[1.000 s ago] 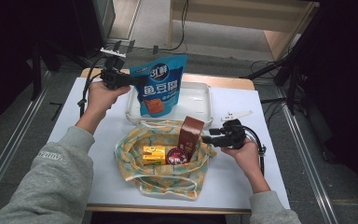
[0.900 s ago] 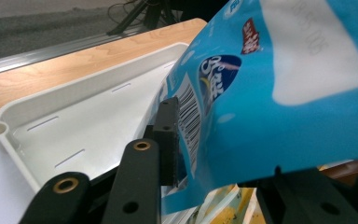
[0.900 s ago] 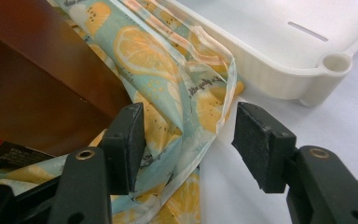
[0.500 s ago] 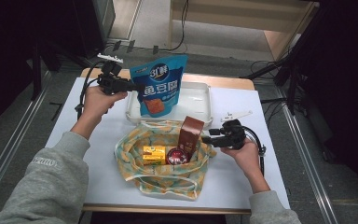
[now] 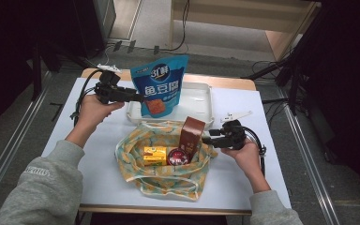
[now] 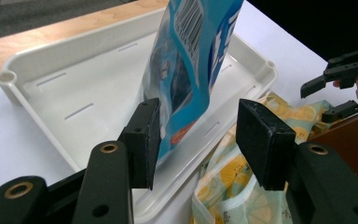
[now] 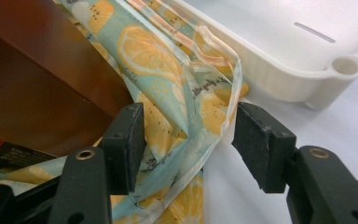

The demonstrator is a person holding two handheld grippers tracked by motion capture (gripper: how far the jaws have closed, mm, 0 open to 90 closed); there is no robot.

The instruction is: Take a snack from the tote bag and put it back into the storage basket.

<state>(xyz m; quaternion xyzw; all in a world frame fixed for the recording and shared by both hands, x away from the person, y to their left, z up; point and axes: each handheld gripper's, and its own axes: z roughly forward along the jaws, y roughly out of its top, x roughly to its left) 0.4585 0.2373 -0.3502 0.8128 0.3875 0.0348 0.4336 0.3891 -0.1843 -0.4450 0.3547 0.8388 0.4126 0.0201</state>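
A blue snack pouch (image 5: 161,86) stands upright in the white tray (image 5: 199,101). My left gripper (image 5: 138,98) is at the pouch's left edge. Its jaws have just been opening and are open. In the left gripper view the pouch (image 6: 191,70) has its lower corner between them, close to one pad (image 6: 144,140) and well clear of the other. My right gripper (image 5: 206,139) is open beside a brown box (image 5: 191,133) that stands in the lemon-print bag (image 5: 136,171). In the right gripper view the bag's rim (image 7: 168,60) hangs loose between the jaws.
A yellow box (image 5: 154,154) and a red round tin (image 5: 178,157) lie in the bag next to the brown box. The tray's corner (image 7: 307,60) sits just past the bag's rim. The white table (image 5: 243,187) ends in a wooden far edge.
The left gripper's jaws have spread apart off the pouch's edge, and that hand has sunk a little. The pouch stays upright in the tray. The right hand has kept still.
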